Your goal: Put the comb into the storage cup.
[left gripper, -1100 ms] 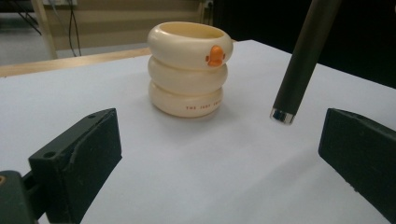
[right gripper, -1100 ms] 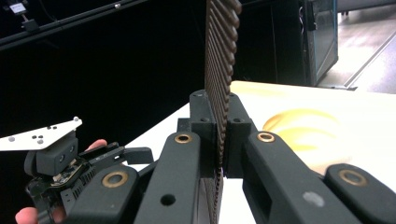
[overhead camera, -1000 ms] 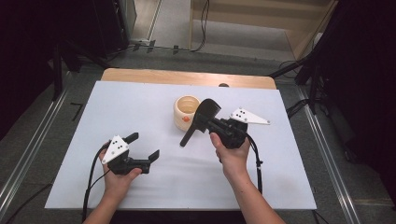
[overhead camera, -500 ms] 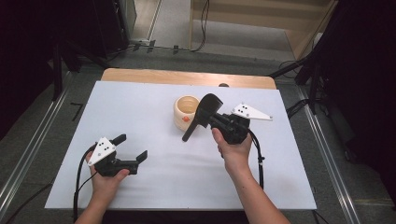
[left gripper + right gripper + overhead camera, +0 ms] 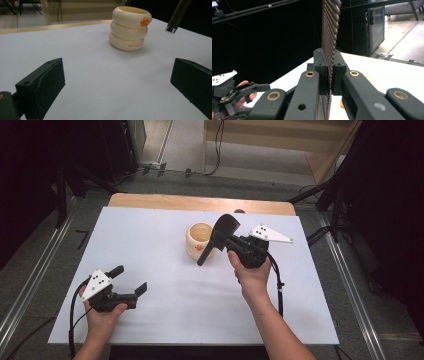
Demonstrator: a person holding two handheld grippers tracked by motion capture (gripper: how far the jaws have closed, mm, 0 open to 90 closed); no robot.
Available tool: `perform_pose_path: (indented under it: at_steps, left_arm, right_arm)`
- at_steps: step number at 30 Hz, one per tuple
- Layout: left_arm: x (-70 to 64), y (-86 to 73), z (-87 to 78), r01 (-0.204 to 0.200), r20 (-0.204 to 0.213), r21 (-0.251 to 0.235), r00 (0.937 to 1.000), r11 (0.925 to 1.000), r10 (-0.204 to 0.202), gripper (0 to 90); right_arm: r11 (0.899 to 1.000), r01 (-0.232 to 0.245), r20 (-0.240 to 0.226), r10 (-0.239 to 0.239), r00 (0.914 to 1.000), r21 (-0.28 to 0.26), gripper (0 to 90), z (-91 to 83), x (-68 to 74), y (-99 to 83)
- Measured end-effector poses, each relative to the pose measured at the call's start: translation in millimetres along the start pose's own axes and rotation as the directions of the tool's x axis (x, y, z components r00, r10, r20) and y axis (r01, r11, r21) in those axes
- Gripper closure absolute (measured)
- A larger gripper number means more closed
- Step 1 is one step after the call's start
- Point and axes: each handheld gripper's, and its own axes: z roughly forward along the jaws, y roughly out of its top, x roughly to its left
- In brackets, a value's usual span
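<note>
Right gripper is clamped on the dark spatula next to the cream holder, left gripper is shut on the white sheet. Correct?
Not quite. The left gripper is open: the left gripper view shows its jaws wide apart with bare white sheet between them. The rest holds: the right gripper is clamped on the dark spatula beside the cream holder.

The cream ringed holder (image 5: 130,27) looks glossy, smooth plastic; the table cover (image 5: 165,240) matt white (paper-like), the spatula (image 5: 330,27) ribbed dark plastic, the gripper jaws matt black
</note>
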Motion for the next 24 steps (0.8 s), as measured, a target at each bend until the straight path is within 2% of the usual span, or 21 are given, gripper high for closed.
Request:
perform_pose_path:
  at_steps: [7,24]
  left_arm:
    - [7.2,-2.8,-11.2,0.011,-0.035,-0.015,0.9993,0.9998,-0.011,0.0]
    - [23.1,-9.8,-30.1,0.027,-0.058,-0.001,0.9979,0.9996,-0.027,0.0]
  right_arm:
    - [1.0,0.011,0.01,-0.011,0.9999,-0.011,84.5,1.4,-1.7,8.5]
    - [0.999,0.042,0.04,-0.041,0.9984,-0.025,84.5,5.7,-8.5,25.4]
